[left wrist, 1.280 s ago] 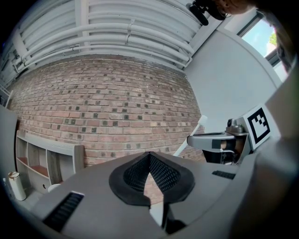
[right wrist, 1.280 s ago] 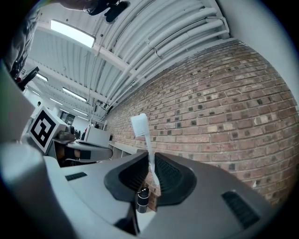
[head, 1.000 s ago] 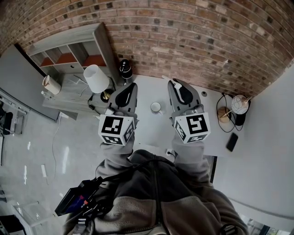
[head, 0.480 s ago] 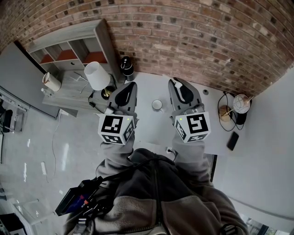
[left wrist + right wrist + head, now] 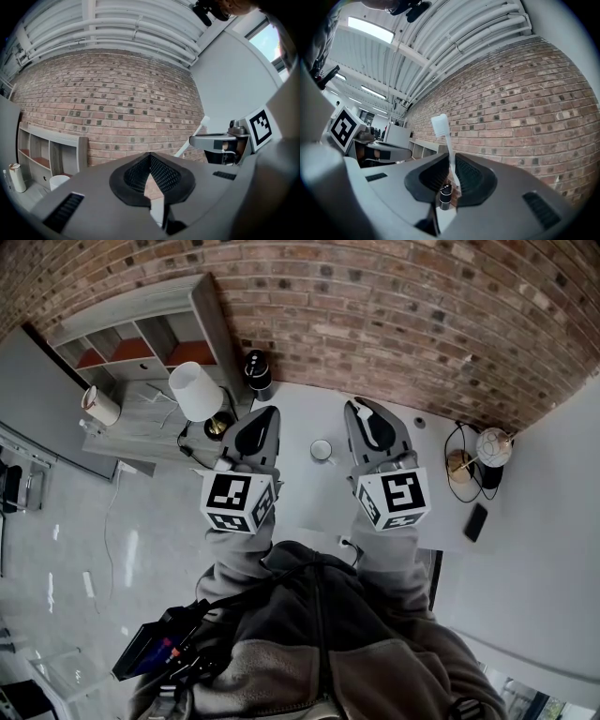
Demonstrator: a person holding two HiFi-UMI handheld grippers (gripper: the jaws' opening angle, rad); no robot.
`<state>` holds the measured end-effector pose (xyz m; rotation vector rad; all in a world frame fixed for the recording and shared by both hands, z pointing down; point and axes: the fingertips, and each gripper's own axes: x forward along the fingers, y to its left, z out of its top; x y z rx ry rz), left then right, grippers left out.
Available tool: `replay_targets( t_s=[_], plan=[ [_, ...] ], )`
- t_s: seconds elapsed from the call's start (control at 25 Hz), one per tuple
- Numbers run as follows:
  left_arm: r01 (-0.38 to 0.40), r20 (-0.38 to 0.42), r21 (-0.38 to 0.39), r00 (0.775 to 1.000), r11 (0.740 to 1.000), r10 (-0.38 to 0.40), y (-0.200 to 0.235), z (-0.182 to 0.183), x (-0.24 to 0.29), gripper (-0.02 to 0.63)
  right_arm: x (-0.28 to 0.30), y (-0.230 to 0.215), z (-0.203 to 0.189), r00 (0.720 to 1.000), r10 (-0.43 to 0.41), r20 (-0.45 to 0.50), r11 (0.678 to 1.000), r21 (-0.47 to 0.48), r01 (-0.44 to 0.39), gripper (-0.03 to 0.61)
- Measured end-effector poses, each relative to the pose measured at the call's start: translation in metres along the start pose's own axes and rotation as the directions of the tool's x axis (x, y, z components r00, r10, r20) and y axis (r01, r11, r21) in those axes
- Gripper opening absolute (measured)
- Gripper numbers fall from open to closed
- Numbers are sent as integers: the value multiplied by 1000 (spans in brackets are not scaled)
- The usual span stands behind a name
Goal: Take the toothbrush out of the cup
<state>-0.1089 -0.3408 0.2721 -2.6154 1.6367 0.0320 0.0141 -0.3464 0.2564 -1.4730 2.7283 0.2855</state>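
Right gripper (image 5: 451,174) pinching toothbrush (image 5: 439,126) by the handle, long axis upright, bristles up, apparently lifted clear of the cup (image 5: 321,450), which sits just to my left; left gripper (image 5: 150,171) pressed together, empty.

A white toothbrush (image 5: 449,157) is held upright between the closed jaws of the right gripper (image 5: 451,177), with its bristled head topmost and the whole brush clear of the cup. The small white cup (image 5: 321,450) is seen upright on the pale table (image 5: 309,504).
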Motion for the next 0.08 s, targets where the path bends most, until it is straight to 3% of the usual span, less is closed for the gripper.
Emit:
replay_targets(
  t_s=[0.08],
  plan=[
    [3, -1, -5, 1000, 1000, -3, 1, -1, -1, 5, 1, 1, -1, 1000, -5, -5, 1000, -1, 5, 47]
  ],
)
